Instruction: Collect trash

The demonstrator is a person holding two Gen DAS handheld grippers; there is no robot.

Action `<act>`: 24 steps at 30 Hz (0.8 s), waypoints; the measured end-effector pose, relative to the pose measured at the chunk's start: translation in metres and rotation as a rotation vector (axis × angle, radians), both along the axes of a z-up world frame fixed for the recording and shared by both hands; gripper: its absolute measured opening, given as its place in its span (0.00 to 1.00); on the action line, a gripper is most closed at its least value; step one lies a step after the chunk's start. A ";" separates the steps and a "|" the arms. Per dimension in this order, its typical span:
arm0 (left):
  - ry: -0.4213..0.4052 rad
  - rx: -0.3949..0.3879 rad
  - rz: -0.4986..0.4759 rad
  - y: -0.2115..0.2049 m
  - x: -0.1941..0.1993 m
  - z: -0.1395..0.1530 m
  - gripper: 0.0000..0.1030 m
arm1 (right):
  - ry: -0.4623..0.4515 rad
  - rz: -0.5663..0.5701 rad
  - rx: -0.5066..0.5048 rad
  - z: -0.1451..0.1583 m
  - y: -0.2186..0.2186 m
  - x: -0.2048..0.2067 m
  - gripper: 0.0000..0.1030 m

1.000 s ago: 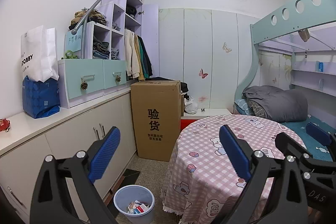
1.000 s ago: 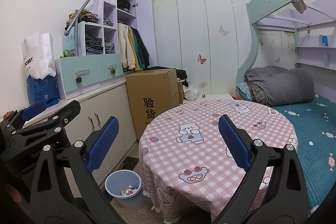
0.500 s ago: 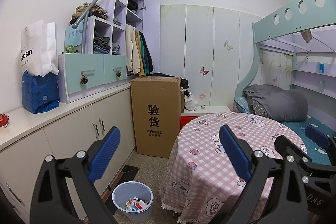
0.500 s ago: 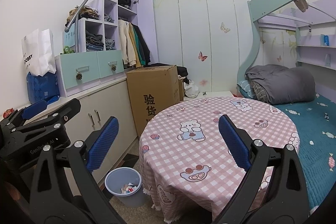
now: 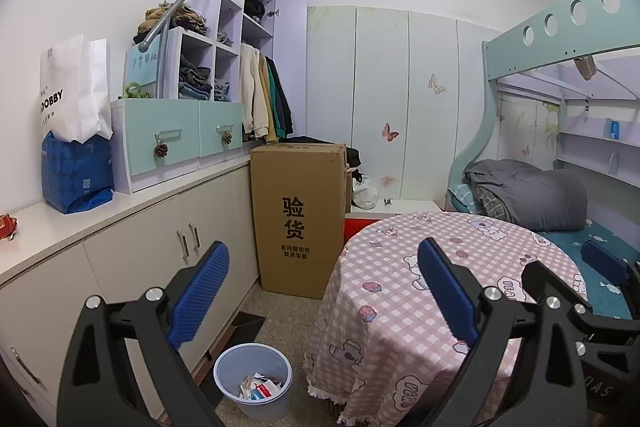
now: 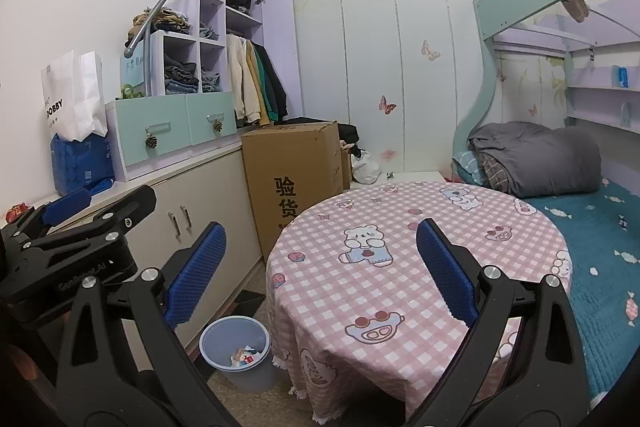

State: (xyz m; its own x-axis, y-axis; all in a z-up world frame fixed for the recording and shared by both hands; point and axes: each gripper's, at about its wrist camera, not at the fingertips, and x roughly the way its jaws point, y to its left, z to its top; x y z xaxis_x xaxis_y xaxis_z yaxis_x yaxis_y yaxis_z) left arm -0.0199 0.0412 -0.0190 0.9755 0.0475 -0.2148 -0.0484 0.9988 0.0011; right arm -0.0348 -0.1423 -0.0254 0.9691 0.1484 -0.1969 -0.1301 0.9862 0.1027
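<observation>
A pale blue wastebasket stands on the carpet just beside the hanging edge of the pink checked tablecloth that covers the round table, and close to the base of the white cabinets. In its bottom lies a small heap of trash: crumpled white wrappers and a piece with red and blue print, filling only the lowest part of the bin. The left gripper is held above the floor with its blue-padded fingers spread wide and nothing between them. The right gripper is likewise wide open and empty, poised over the near side of the tablecloth, whose top carries no loose litter. Behind the bin a tall cardboard box with printed Chinese characters stands closed against the cabinets. On the cabinet top a blue bag holds a white paper shopping bag upright inside it, and a small red packet lies near the left edge of the left wrist view. The open shelf cubbies contain folded clothes, with more piled on top. A white plastic bag sits on the floor behind the box; its contents cannot be made out.
</observation>
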 end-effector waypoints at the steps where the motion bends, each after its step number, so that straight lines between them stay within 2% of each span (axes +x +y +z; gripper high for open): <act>1: 0.002 0.000 0.000 0.001 0.000 -0.001 0.91 | 0.000 0.001 -0.001 -0.001 0.000 0.000 0.91; 24: 0.010 0.004 0.000 0.004 0.000 -0.007 0.91 | 0.010 0.005 -0.006 -0.004 0.001 0.000 0.92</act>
State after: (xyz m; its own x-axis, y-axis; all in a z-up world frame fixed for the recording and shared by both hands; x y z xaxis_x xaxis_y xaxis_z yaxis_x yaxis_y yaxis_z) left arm -0.0198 0.0450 -0.0264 0.9734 0.0485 -0.2241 -0.0484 0.9988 0.0060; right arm -0.0352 -0.1415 -0.0297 0.9664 0.1522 -0.2073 -0.1343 0.9861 0.0978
